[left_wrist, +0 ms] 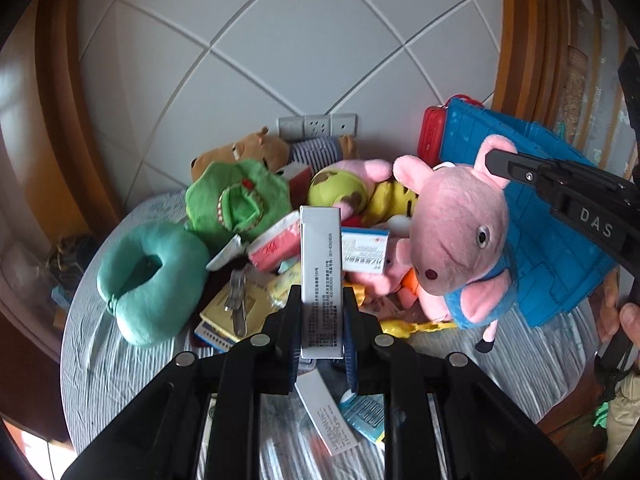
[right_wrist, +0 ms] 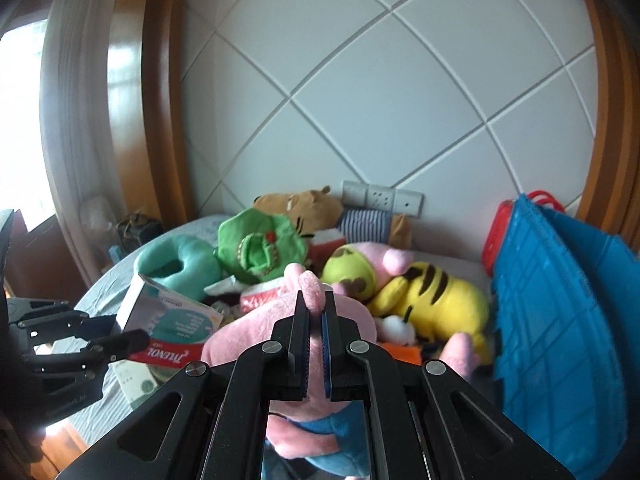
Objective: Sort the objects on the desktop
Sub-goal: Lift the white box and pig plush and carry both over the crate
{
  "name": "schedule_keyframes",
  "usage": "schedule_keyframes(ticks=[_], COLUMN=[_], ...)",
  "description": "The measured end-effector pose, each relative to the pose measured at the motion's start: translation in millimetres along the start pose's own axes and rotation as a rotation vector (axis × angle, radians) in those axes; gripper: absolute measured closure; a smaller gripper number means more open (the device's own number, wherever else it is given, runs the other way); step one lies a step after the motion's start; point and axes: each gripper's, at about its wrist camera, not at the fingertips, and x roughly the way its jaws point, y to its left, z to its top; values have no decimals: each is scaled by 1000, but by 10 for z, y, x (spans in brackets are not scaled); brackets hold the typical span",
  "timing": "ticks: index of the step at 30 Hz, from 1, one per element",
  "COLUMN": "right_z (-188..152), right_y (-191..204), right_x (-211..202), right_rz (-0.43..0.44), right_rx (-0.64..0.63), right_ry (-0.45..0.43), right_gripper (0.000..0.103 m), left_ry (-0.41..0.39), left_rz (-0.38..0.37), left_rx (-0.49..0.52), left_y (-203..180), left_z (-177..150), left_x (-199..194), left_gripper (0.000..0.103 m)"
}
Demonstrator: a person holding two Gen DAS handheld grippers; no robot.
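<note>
The left gripper (left_wrist: 322,300) pinches a tall grey box (left_wrist: 321,264) upright at the centre of the left wrist view, above the cluttered striped cloth (left_wrist: 104,364). The right gripper (right_wrist: 315,312) is clamped on the ear of a pink pig toy (left_wrist: 460,236), which hangs at the right of that frame in front of a blue crate (left_wrist: 560,240). A green neck pillow (left_wrist: 148,276) lies at the left.
</note>
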Motion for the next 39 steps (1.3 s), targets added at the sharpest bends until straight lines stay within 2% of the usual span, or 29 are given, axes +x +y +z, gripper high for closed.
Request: schedule_keyframes(ticks=[12,23,32,39], right_z=[409,839,1075,938], right_y=[-507,-1257,-2007,-2749], right_x=[-423,-1051,-1647,-2167], right_rz=[-106,-229,-336,-437], right_rx=[61,101,138,159], right_ry=[-69,-173,-257,-278], right_gripper=[98,98,98,98], left_ry=[-60,-122,-186,-222], left_rz=[-66,-134,-216,-291], left_rx=[78,147,214,265], left_y=[-451,-1105,-2017,-2941], left_z=[492,999,1527,1831], left_x=[-56,-132,-190,-155], left_gripper=[85,85,85,85])
